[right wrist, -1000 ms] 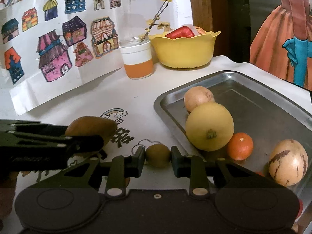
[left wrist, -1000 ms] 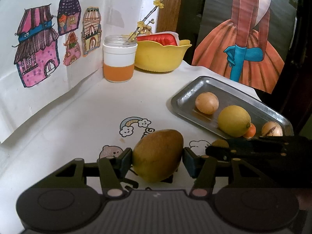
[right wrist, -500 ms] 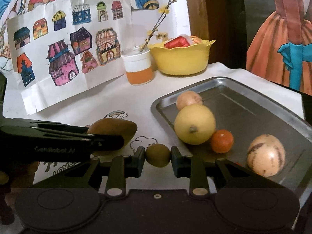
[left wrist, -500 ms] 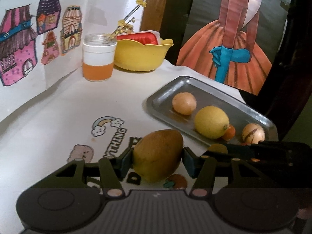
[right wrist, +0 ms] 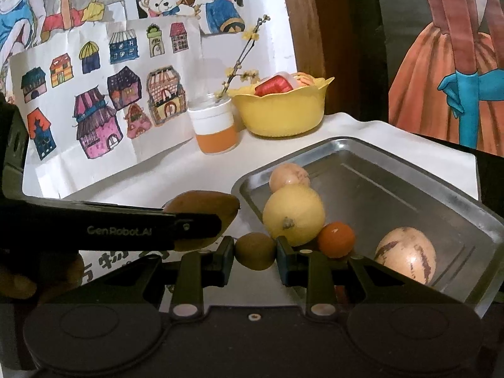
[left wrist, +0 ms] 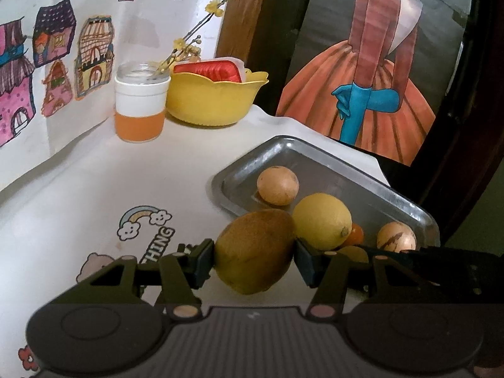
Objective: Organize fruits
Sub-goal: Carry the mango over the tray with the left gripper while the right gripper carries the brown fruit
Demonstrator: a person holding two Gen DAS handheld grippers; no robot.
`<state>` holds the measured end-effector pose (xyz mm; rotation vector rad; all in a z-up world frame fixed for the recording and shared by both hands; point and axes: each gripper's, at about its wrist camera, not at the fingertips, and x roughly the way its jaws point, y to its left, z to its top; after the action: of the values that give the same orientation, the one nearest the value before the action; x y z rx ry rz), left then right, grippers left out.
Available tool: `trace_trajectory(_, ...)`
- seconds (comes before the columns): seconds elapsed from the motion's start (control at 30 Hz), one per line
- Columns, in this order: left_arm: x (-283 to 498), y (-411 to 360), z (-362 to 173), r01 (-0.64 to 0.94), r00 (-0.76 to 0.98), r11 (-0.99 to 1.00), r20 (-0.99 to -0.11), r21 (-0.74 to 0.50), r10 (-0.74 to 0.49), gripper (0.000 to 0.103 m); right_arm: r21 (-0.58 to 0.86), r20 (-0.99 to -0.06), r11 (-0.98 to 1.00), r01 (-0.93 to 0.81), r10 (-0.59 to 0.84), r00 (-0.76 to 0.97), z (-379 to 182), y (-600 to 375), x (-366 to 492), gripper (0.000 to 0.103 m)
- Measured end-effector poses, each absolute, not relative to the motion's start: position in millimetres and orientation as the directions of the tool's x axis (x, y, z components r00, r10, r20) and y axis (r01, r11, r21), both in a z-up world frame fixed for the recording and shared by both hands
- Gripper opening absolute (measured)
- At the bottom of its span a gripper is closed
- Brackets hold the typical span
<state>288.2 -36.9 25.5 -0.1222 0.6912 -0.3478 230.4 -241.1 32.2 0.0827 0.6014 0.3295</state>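
A: What has changed around the two carried fruits?

B: The large brownish-green oval mango (left wrist: pixel 255 252), clamped between the fingers of the left gripper (left wrist: pixel 254 260), has been carried closer to the shallow rectangular metal tray (left wrist: pixel 406 203); half a second ago the tray lay well beyond the fingertips, and now its near corner is seen just past them. The small round brown kiwi-like fruit (right wrist: pixel 255 251) is pinched between the fingers of the right gripper (right wrist: pixel 255 253), and the tray's near rim is now reached just ahead of those fingers.

A: What does that mean for the task?

B: Both fruits are judged to be nearly at the drop-off; release into the tray is not yet done.

A: What is ahead of the fingers in the tray?

B: A big yellow lemon (right wrist: pixel 293 214), a small orange citrus (right wrist: pixel 335 239), a pale round fruit (right wrist: pixel 289 177) and a streaked tan fruit (right wrist: pixel 405 254) are already held there, with bare metal beyond them.

A: And the surroundings?

B: A white desk (left wrist: pixel 104 173) printed with cartoon figures is seen under the fingers. Far beyond them a scalloped yellow plastic bowl (left wrist: pixel 214 100) and a white-and-orange jar (left wrist: pixel 140 115) stand against a wall hung with house drawings (right wrist: pixel 94 94).
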Motion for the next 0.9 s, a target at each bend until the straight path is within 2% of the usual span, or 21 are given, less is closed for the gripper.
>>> trace_trajectory(0.9, 317.4, -53.4, 41.8, 0.243, 0.748, 0.926, -0.552, -0.289, -0.369, 0.059, 0.180, -0.486, 0.954, -0.241, 0.299, 0.821, 45.8, -264.3, 231.8, 0.031)
